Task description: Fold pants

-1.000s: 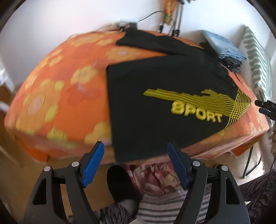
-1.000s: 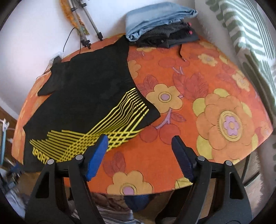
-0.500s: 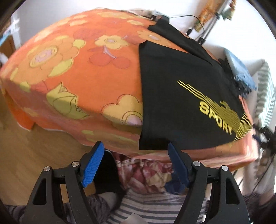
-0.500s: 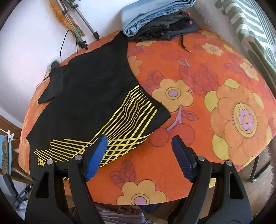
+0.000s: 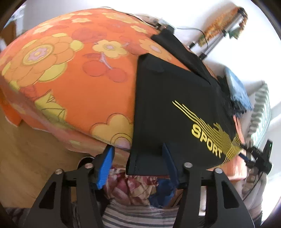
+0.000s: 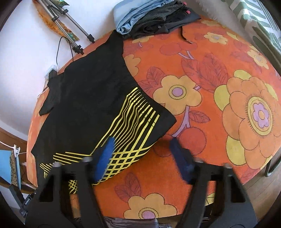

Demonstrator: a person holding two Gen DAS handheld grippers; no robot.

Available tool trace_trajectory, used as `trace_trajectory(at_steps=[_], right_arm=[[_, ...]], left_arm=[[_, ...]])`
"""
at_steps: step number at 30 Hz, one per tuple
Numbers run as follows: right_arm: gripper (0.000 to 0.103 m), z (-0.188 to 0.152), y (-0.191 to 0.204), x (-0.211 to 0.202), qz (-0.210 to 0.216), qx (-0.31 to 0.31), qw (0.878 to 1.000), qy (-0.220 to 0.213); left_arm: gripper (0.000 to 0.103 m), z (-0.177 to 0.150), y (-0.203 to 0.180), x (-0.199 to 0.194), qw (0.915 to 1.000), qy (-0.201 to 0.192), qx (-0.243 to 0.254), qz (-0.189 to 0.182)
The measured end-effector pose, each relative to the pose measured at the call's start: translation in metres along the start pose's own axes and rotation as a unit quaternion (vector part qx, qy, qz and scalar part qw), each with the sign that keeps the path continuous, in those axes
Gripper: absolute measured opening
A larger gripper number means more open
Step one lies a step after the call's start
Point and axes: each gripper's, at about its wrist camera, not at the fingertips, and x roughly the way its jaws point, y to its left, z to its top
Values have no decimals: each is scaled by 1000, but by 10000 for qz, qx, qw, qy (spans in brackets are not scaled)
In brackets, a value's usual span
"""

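Black pants with a yellow SPORT print (image 5: 175,105) lie flat on the orange flowered table (image 5: 70,79); their near edge hangs over the table's front. My left gripper (image 5: 138,157) is open, its blue pads on either side of the hanging left corner. In the right wrist view the pants (image 6: 91,98) spread from the middle to the far left. My right gripper (image 6: 142,149) is open just above the pants' yellow-striped near right corner.
A stack of folded clothes, blue jeans over dark garments (image 6: 151,17), sits at the table's far edge. A tripod (image 6: 70,22) and cable stand against the white wall. A green striped cushion (image 6: 260,15) is at the right. Wooden floor (image 5: 26,157) lies below the table.
The left gripper has moved in to the pants' hanging left corner. The right gripper has moved forward and lower toward the striped right corner. Both stay open.
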Motion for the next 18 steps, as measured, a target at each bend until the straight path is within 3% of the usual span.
trace_trajectory(at_steps=[1, 4, 8, 10, 11, 13, 18], right_arm=[[34, 1, -1, 1, 72, 47, 10000, 44], [17, 0, -6, 2, 242, 220, 9994, 89], [12, 0, -2, -1, 249, 157, 9996, 53], [11, 0, 0, -3, 248, 117, 9996, 21], [10, 1, 2, -4, 247, 96, 9996, -1], [9, 1, 3, -5, 240, 67, 9997, -31], [7, 3, 6, -10, 292, 18, 9995, -84]], left_arm=[[46, 1, 4, -2, 9999, -19, -93, -43], [40, 2, 14, -4, 9990, 6, -383, -226], [33, -1, 12, -8, 9990, 27, -386, -245], [19, -4, 8, -12, 9994, 17, -246, -252], [17, -7, 4, -13, 9996, 18, -149, -226], [2, -10, 2, -13, 9997, 56, -41, -220], [1, -9, -3, -18, 9994, -36, -9, -334]])
